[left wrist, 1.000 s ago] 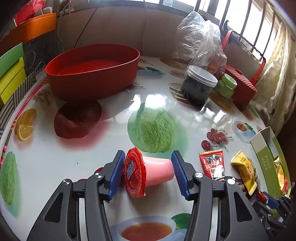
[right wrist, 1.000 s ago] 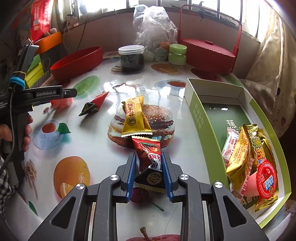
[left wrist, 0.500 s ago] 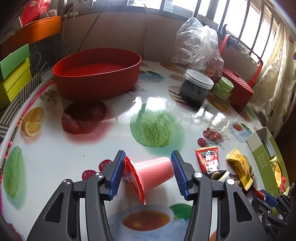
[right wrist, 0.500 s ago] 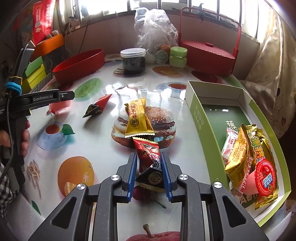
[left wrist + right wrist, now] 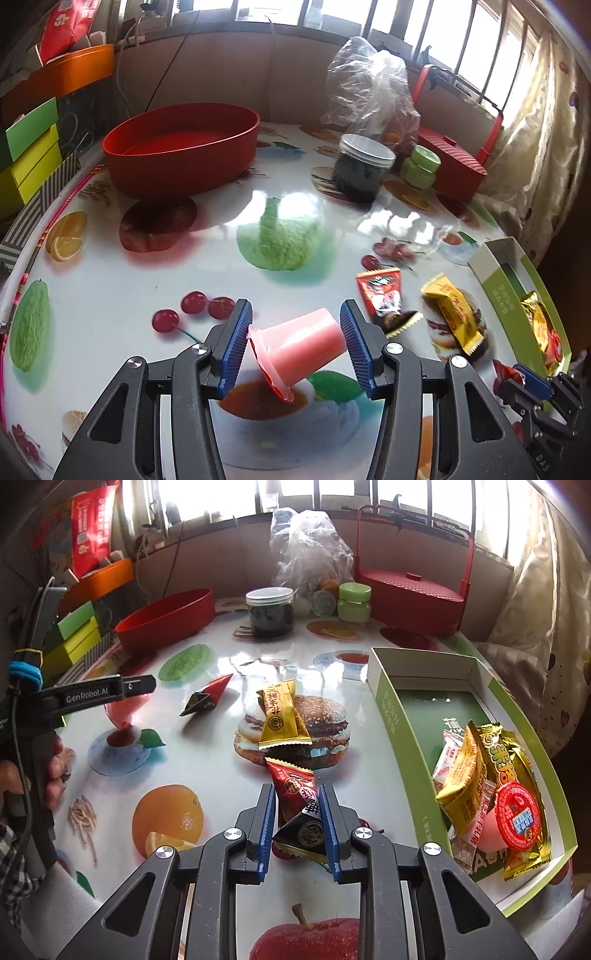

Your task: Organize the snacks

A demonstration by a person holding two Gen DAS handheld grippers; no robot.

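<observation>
My left gripper (image 5: pixel 293 341) is shut on a pink jelly cup (image 5: pixel 299 349) with a red foil lid, held tilted above the table. My right gripper (image 5: pixel 297 818) is shut on a red and black triangular snack packet (image 5: pixel 297 805), near the table surface. A yellow candy packet (image 5: pixel 282 720) lies on the burger print. Another red and black triangular packet (image 5: pixel 207 698) lies further left. The green snack box (image 5: pixel 391 716) at the right holds several packets and a jelly cup (image 5: pixel 515 818). The left gripper also shows in the right wrist view (image 5: pixel 125 692).
A red oval basin (image 5: pixel 183 146) stands at the back left. A dark jar with a white lid (image 5: pixel 360 168), a green jar (image 5: pixel 423 166), a plastic bag (image 5: pixel 369 88) and a red handled basket (image 5: pixel 412 596) stand at the back. Coloured boxes (image 5: pixel 31 147) stand off the table's left edge.
My left gripper has lifted the pink jelly cup off the table and drawn back; the cup has tilted, lid downward. My right gripper has stayed shut on the triangular packet, barely moving.
</observation>
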